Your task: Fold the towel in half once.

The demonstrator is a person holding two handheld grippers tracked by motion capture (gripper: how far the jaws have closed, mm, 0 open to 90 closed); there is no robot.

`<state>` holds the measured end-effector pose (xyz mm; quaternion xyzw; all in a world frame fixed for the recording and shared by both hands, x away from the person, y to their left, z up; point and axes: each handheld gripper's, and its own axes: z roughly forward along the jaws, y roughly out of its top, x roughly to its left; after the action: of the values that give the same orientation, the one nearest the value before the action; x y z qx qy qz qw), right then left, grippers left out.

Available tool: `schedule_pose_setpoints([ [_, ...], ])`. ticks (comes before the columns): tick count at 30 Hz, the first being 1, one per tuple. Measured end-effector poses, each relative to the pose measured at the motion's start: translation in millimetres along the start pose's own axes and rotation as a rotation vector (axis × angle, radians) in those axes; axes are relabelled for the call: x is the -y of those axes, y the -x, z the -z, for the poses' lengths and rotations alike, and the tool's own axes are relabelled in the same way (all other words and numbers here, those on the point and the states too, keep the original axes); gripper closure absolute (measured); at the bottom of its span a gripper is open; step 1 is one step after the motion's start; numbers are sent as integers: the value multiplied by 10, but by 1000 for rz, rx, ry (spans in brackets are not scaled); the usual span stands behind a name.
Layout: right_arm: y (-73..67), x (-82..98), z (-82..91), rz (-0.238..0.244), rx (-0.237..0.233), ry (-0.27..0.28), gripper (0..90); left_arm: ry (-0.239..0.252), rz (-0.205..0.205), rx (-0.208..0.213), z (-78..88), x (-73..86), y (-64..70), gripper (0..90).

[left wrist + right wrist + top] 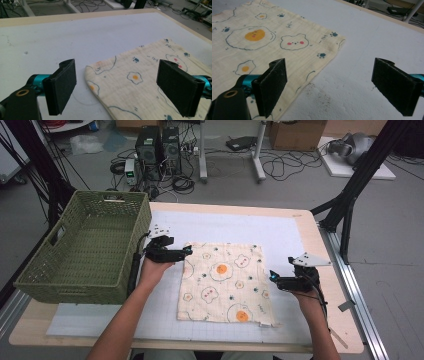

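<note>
Left gripper (189,251) hovering at the cloth's (225,282) far left corner, jaws spread wide, gripping nothing. Right gripper (272,276) hovering at its right edge, jaws likewise released. Cream cloth, printed with fried eggs and bears, lying flat on the worktop (305,222).

No words, brand names or numbers can be read; the cloth (226,282) bears only printed fried eggs, bear faces and paw marks, no lettering.

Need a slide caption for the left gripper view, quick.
Left gripper open, jaws straddling the far-left corner of the egg-print cloth on the white mat.
</note>
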<state>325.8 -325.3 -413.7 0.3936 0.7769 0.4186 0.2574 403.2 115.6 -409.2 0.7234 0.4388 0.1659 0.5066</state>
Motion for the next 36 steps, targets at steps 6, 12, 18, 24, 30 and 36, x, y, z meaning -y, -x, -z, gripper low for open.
schedule_pose_setpoints([
  [6,17,4,23,-20,3,10,123,-74,-47,-9,-258,-158,-9,225],
  [12,21,18,33,-28,4,11,123,-132,-69,-50,-455,-116,-80,303],
  [18,19,64,8,-15,-6,-18,124,-195,-127,-136,-603,-14,-125,375],
  [24,23,76,0,-21,1,-29,124,-250,-164,-121,-658,56,-119,545],
  [30,34,97,-22,-41,3,-38,124,-239,-194,-103,-675,71,-91,802],
  [36,70,76,-168,-59,8,-56,123,-193,-106,-79,-654,115,-169,846],
])
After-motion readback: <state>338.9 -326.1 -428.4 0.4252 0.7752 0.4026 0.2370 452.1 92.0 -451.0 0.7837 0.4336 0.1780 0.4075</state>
